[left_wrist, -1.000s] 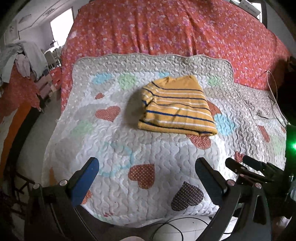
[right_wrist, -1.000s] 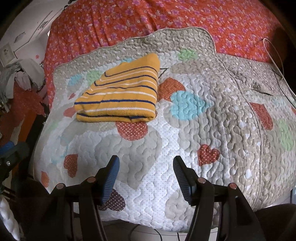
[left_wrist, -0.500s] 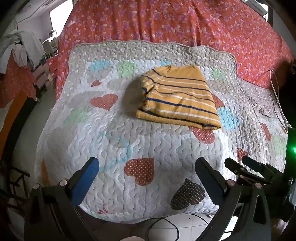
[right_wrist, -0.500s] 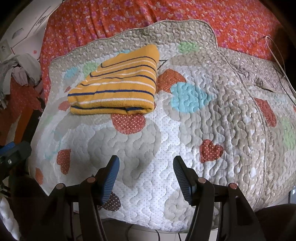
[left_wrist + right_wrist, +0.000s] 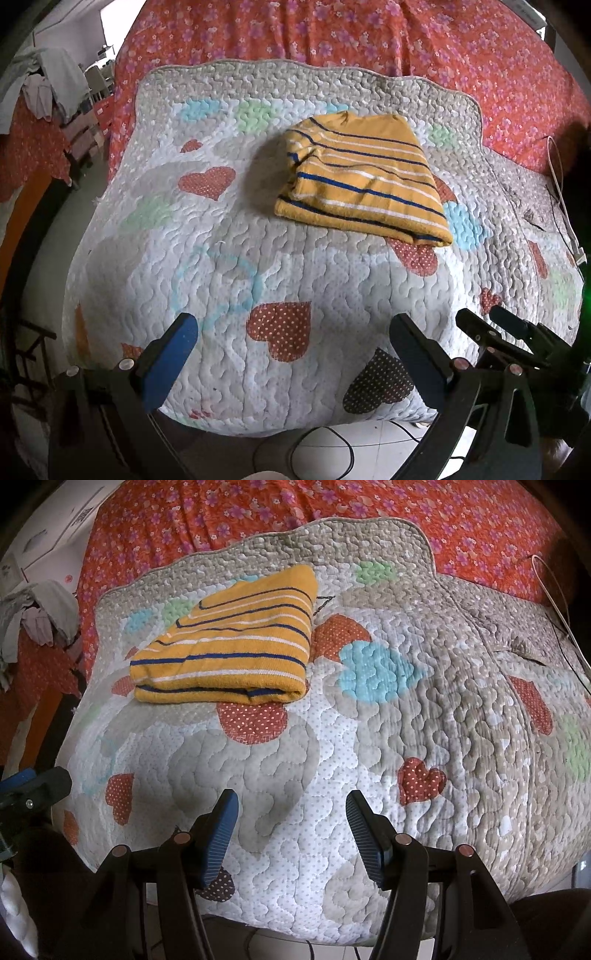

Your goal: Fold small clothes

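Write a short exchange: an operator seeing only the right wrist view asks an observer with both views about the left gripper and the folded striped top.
Operator: Is the left gripper holding anything?
Observer: No. The left gripper is open and empty, above the near edge of the quilt.
Operator: How does the striped top's left side look?
Observer: The striped top shows stacked, slightly uneven layers there, not one clean fold.

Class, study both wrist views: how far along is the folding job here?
Done: the striped yellow garment lies folded into a compact stack on the quilt. In hand: nothing; the left gripper and right gripper are open and empty. Left: no other unfolded garment shows on the quilt.
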{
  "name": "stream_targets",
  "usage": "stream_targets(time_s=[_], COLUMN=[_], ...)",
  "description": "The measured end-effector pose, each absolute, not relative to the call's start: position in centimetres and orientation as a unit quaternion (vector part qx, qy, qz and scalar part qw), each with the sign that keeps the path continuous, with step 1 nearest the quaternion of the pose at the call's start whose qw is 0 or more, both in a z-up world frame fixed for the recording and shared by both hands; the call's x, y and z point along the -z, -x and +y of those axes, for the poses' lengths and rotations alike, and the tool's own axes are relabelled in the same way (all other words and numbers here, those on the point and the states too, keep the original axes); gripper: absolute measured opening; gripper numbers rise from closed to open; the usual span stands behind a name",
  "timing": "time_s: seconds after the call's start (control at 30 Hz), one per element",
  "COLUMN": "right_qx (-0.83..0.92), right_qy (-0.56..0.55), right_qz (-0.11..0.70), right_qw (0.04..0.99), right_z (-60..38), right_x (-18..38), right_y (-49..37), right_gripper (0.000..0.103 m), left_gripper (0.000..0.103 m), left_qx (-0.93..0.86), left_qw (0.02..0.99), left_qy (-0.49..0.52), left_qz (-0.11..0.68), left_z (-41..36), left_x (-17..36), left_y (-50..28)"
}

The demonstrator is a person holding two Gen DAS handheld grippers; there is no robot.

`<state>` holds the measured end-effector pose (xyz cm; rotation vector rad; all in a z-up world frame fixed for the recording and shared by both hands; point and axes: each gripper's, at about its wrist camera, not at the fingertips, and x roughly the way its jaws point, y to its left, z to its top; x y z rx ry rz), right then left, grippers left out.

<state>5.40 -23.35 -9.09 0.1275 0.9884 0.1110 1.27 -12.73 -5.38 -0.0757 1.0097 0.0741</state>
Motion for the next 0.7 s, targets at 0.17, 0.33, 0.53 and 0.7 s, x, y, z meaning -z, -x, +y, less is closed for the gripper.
stream_targets(time_s=[0.17,0.33,0.53,0.7], right_qx=[-0.052,-0.051,-0.050,-0.052], right_qy=[-0.064,-0.064,-0.055,-0.041], right_qz=[0.472,0.469,0.465,0.462], right_qw=[0.878,0.879,0.882,0.884], right_z=[-23.4,-23.5,-23.3,-22.7], right_x=[9.0,8.9,8.7,8.4], right_y=[-5.3,-5.1,-4.9,-4.9], right_gripper=[0.065,0.065,0.066,0.066], left_gripper=[0.103,0.103,0.103,0.103], left_qx=[-0.030,-0.027,-0.027,-0.027], left_qw=[0.870,0.867,0.863,0.860], left_qy=[0.035,0.035,0.040,0.052], left_qz=[0.491,0.496,0.503,0.507], left_z=[-13.0,-13.2,-12.9,-12.3], left_x=[5.7,6.0,6.4,6.8], left_y=[-1.3,-1.2,-1.2,-1.3])
